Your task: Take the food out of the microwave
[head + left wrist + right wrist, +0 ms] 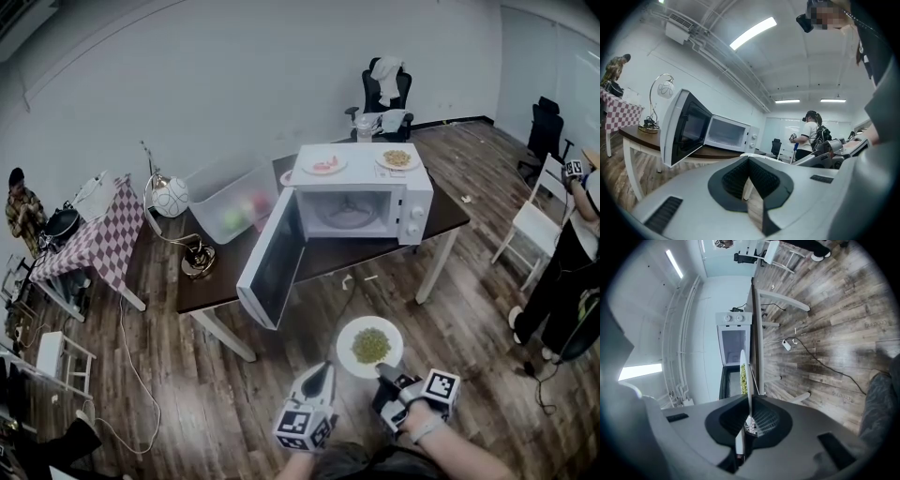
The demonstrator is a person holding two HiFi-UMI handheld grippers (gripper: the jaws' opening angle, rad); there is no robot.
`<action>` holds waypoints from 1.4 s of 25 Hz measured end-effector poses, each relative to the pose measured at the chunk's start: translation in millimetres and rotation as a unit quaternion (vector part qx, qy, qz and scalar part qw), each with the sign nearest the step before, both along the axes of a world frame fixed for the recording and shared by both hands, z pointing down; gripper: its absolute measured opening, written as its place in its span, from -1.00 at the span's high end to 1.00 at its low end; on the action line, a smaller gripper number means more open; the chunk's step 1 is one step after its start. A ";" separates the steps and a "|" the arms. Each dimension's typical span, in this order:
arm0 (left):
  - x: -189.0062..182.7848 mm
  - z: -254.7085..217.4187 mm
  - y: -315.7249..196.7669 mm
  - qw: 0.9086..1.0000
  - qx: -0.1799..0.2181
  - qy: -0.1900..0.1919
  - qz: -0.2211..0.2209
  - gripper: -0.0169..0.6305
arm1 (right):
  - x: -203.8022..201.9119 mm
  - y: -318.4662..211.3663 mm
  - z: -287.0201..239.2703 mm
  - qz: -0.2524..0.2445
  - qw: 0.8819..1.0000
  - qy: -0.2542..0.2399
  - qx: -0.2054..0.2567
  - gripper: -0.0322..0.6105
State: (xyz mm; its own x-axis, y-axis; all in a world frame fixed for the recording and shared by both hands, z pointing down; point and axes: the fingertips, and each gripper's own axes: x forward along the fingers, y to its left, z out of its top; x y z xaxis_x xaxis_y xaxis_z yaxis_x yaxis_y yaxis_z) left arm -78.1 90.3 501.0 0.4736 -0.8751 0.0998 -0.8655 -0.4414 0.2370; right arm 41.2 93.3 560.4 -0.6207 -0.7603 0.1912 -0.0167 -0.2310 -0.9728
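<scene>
Two tools: right tool (382,369) pinches the white plate (348,332) of green food (371,346); left tool (324,368) pressed together.

No word, brand or number can be read anywhere: the only signs are black-and-white square markers on the cubes of the left gripper (323,368) and right gripper (383,371), and the far microwave (361,202) shows no legible print.

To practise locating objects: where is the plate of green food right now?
Head view: the plate is outside the microwave, low and right of centre above the floor, its rim pinched in the right claw.
</scene>
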 end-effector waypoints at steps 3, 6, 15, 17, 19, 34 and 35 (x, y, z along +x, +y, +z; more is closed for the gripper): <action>-0.4 -0.2 -2.1 1.000 0.001 0.001 0.004 0.94 | -1.3 -1.0 2.4 0.002 1.000 0.000 0.000 0.86; -3.3 -0.5 -4.3 1.000 0.002 0.001 0.003 0.94 | -2.9 -2.4 3.4 0.005 1.000 -0.001 -0.002 0.86; -11.3 -4.5 -12.8 1.000 0.011 0.003 0.001 0.94 | -11.2 -12.7 -0.8 0.001 1.000 0.001 0.012 0.87; -13.3 -5.7 -14.8 1.000 0.012 0.005 0.000 0.94 | -14.1 -15.1 -2.9 0.001 1.000 -0.001 0.013 0.87; -14.5 -5.7 -16.0 1.000 0.013 0.006 0.000 0.94 | -16.7 -17.2 -3.0 -0.001 1.000 -0.001 0.016 0.87; -17.4 1.9 -20.5 1.000 0.006 0.015 0.002 0.94 | -18.5 -17.0 4.2 0.007 1.000 -0.004 0.005 0.87; -17.0 2.8 -20.1 1.000 0.005 0.016 0.003 0.94 | -18.6 -16.2 4.3 0.007 1.000 -0.005 0.004 0.87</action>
